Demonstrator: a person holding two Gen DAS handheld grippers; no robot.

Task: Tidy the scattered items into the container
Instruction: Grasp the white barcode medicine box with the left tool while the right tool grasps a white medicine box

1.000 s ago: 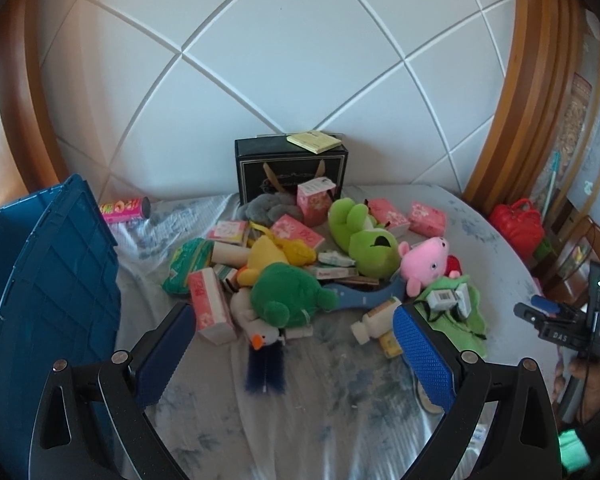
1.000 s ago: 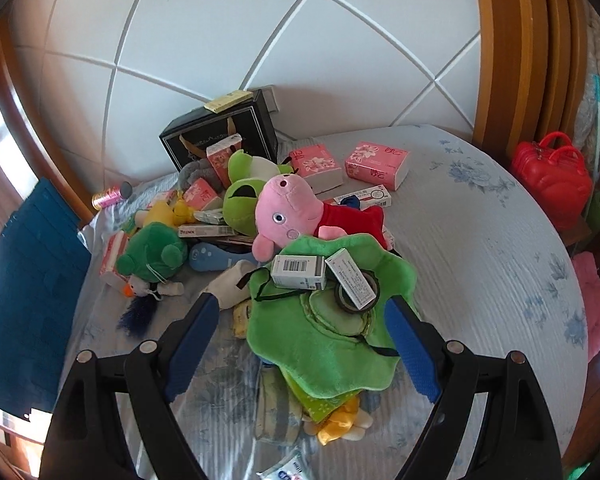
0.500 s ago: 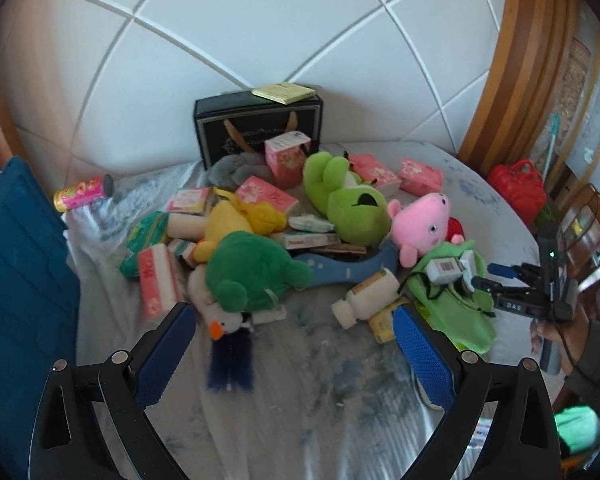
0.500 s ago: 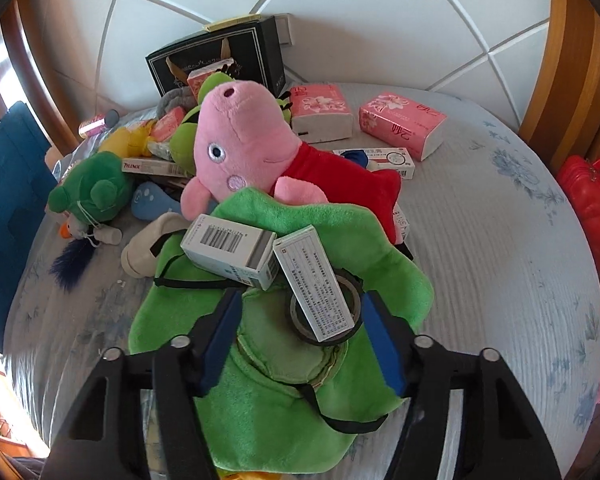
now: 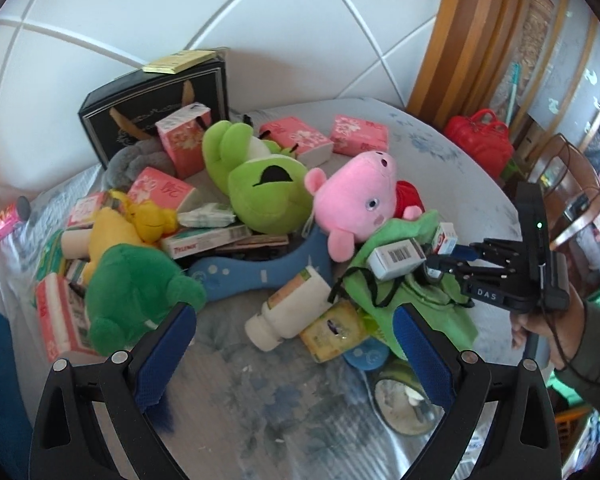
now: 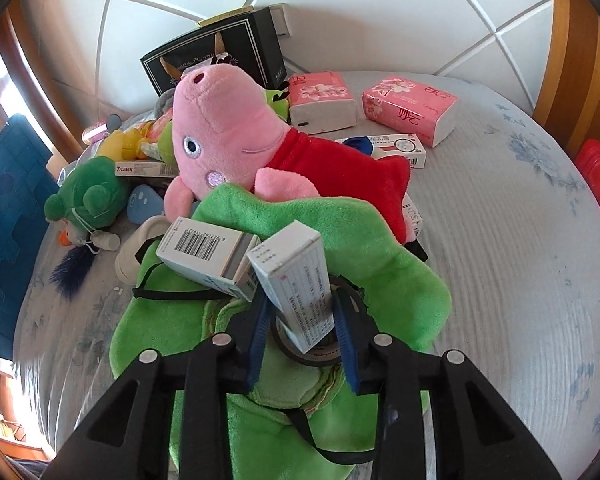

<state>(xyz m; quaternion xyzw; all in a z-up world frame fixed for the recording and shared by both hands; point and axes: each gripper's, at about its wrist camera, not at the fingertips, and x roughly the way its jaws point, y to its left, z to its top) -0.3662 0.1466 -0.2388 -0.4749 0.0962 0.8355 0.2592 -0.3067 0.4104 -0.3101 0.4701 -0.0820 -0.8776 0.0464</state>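
Note:
A heap of toys and boxes lies on the bed. My right gripper (image 6: 300, 320) is shut on a white medicine box (image 6: 296, 280) that leans on a roll of tape (image 6: 320, 350) atop a green plush cloth (image 6: 340, 232). A second barcoded box (image 6: 204, 252) lies beside it. The right gripper also shows in the left wrist view (image 5: 448, 262). My left gripper (image 5: 292, 352) is open and empty, above a white pill bottle (image 5: 292, 306). The blue container (image 6: 4, 216) is at the left.
A pink pig plush (image 5: 352, 200), light green plush (image 5: 260, 184), dark green plush (image 5: 128, 284), yellow plush (image 5: 120, 228), pink tissue packs (image 6: 408, 104) and a black gift bag (image 5: 152, 108) crowd the bed. A red bag (image 5: 480, 136) sits at the right edge.
My right gripper moved down and forward to the green cloth and closed on the white medicine box. My left gripper swung right and closer to the pile, still open.

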